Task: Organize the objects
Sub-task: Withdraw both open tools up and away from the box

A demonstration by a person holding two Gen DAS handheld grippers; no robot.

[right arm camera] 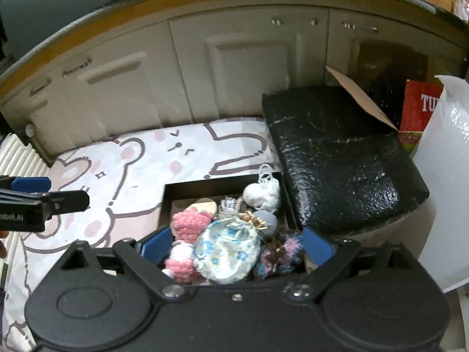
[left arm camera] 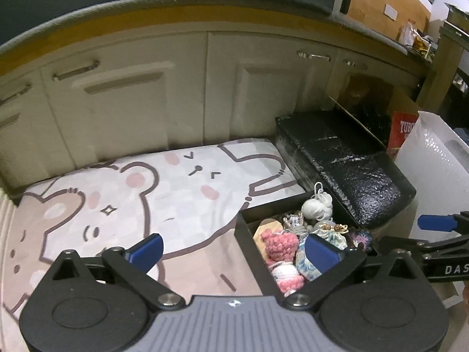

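A black open box (left arm camera: 249,236) (right arm camera: 170,193) sits on a bear-print mat (left arm camera: 117,205) (right arm camera: 132,170). It holds a pink crochet doll (left arm camera: 278,246) (right arm camera: 187,228), a white yarn ball (left arm camera: 315,208) (right arm camera: 261,193), a blue floral pouch (right arm camera: 228,252) and other crochet pieces. My left gripper (left arm camera: 233,253) is open and empty, above the mat at the box's left edge. My right gripper (right arm camera: 237,245) is open and empty, right over the box's contents. The right gripper also shows in the left wrist view (left arm camera: 433,223).
A black lid or case (left arm camera: 346,158) (right arm camera: 337,152) lies to the right of the box. White cabinet doors (left arm camera: 132,102) stand behind the mat. A cardboard box (right arm camera: 360,96), a red carton (right arm camera: 419,105) and a white bubble-wrap bin (right arm camera: 445,176) stand at the right.
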